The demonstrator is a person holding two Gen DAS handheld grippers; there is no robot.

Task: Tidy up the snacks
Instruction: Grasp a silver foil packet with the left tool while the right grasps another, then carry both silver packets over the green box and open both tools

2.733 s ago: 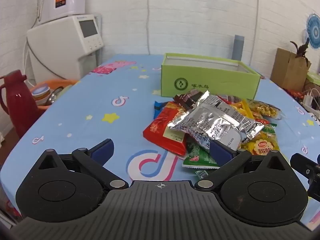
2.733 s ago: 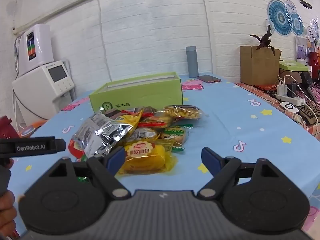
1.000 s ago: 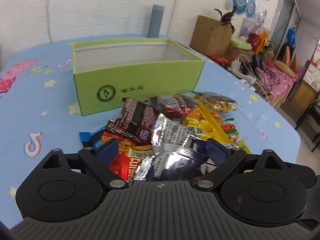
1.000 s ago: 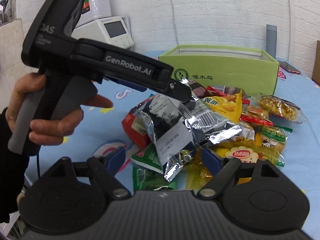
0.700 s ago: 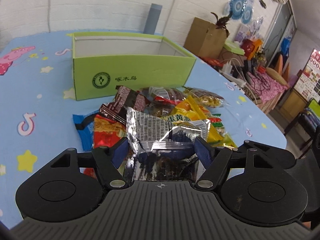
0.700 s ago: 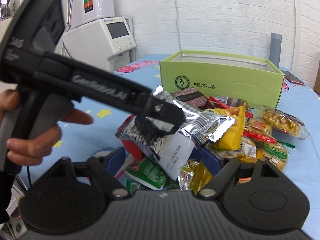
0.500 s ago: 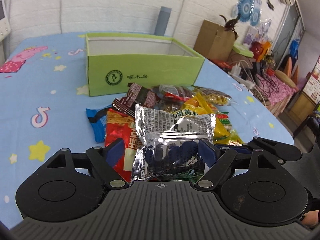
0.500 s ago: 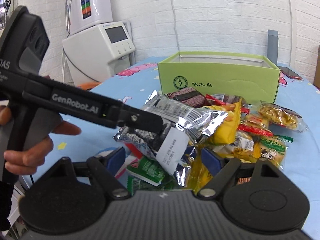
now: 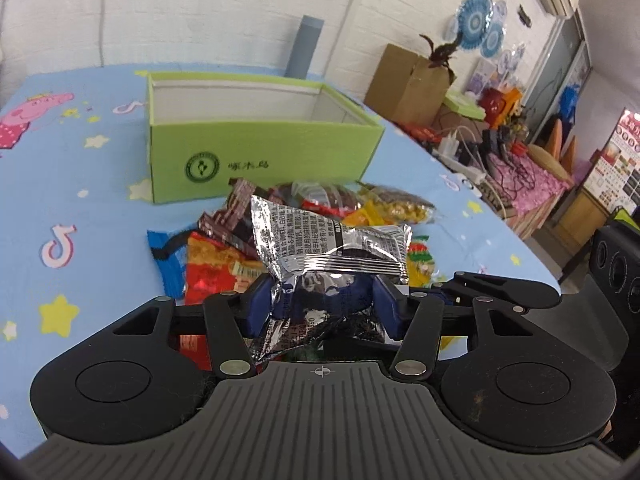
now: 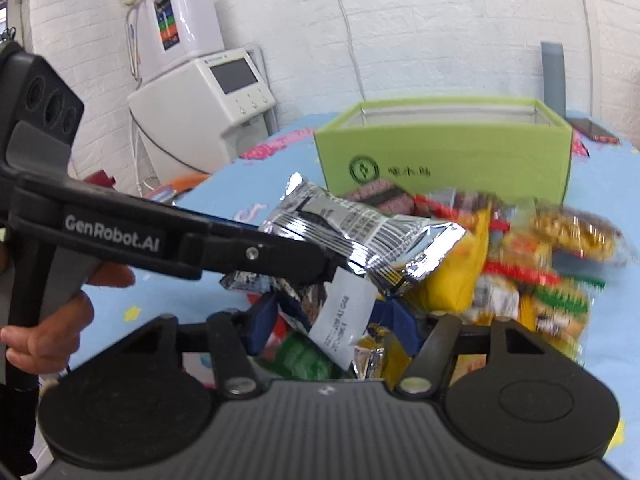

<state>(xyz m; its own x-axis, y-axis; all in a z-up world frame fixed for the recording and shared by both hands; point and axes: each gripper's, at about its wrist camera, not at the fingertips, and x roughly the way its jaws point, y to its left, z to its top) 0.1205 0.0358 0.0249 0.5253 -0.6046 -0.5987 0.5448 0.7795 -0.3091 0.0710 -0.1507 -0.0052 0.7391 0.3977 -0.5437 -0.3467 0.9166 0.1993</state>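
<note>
My left gripper [image 9: 323,306] is shut on a crumpled silver snack packet [image 9: 328,248], and its jaws are still closing. The packet is raised above the snack pile [image 9: 360,204]. In the right wrist view the left gripper [image 10: 316,266] reaches in from the left with the silver packet [image 10: 360,226] in it. The packet's lower end, with a white label, hangs between the pads of my right gripper [image 10: 330,320]. That gripper's jaws are closing, with no clear press on anything. The open green box [image 9: 260,152] stands empty behind the pile [image 10: 540,260].
A water dispenser [image 10: 200,92] stands at the far left and a grey tumbler [image 9: 306,46] behind the box. A cardboard box [image 9: 404,80] and cables [image 9: 472,160] lie past the table's right edge. A hand [image 10: 48,336] holds the left gripper's handle.
The left jaws closed onto the silver packet and raised it off the pile. The right jaws narrowed around its hanging end.
</note>
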